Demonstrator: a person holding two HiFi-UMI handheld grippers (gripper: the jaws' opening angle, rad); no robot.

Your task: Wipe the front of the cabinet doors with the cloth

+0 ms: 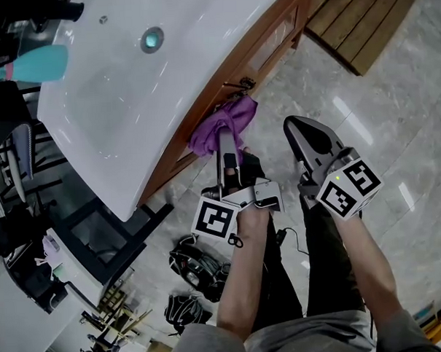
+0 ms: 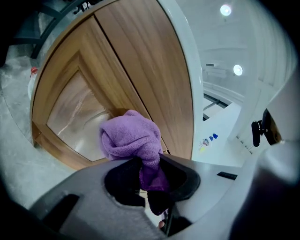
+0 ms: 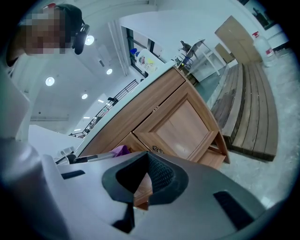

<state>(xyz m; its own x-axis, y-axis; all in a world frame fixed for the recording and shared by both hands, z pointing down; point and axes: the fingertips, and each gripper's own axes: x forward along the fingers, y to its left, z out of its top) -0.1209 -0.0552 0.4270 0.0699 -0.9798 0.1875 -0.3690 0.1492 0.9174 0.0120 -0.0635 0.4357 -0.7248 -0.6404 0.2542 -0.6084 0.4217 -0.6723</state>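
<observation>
**WIPING THE CABINET DOOR FRONT: CLOTH IN LEFT CLAW**

**Status**
- Left claw (image 2: 150, 174): clenched on a tail of the cloth (image 2: 129, 138), with the bulk bunched ahead of the tips.
- Cloth position: pressed against the cabinet door (image 2: 79, 108), on the wooden frame just beside the door's glossy inset panel and below the white worktop (image 1: 130, 102) that overhangs the door.
- Right claw (image 3: 140, 180): tips clenched together, grasping nothing, held off the door on its floor side.

**Procedure (judged: wipe stroke in hand)**
1. Press the bunch squarely onto the door so that fabric, not claw tips, meets the wood.
2. Stroke along the frame rails first, then across the inset panel, overlapping each pass.
3. Work the recessed edge between frame and panel with a fold of the cloth.
4. Steer round the dark pull (image 1: 242, 83) near the door's edge to avoid snagging.
5. Do not slacken the clench mid-stroke, as the cloth would likely slip out and drop.

**Cloth description**
Purple, with a fluffy terry pile, crumpled into a loose ball. Probably soft and easily compressed. Damp or dry: cannot tell.
</observation>
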